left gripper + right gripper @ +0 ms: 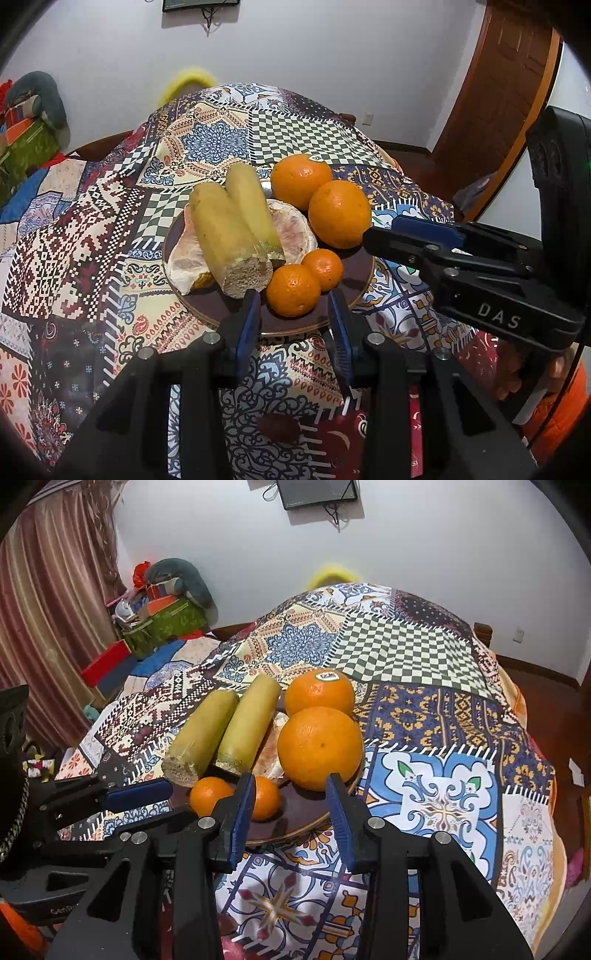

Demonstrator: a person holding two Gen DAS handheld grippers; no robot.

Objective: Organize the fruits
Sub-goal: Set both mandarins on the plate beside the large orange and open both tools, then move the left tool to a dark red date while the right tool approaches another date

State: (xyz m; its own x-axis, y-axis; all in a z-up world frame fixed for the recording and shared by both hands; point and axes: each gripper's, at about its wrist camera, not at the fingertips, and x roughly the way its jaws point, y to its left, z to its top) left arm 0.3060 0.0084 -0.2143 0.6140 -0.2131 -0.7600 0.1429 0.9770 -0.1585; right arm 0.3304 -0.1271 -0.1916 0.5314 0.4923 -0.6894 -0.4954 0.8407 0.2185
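My left hand-held gripper (295,306) and right hand-held gripper (291,794) both hover part-open, empty, at the plate (207,306). Oranges (320,747) sit beside what may be sugarcane (229,240).

Orange oranges (339,213), patchwork-patterned tablecloth (92,229)

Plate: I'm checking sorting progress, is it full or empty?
Full: the plate holds four oranges, two sugarcane pieces and peeled pomelo.

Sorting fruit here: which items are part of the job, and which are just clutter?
Job: two big oranges, two small oranges, two sugarcane pieces, pomelo segments, plate.
Clutter: green box, red box, wall screen.
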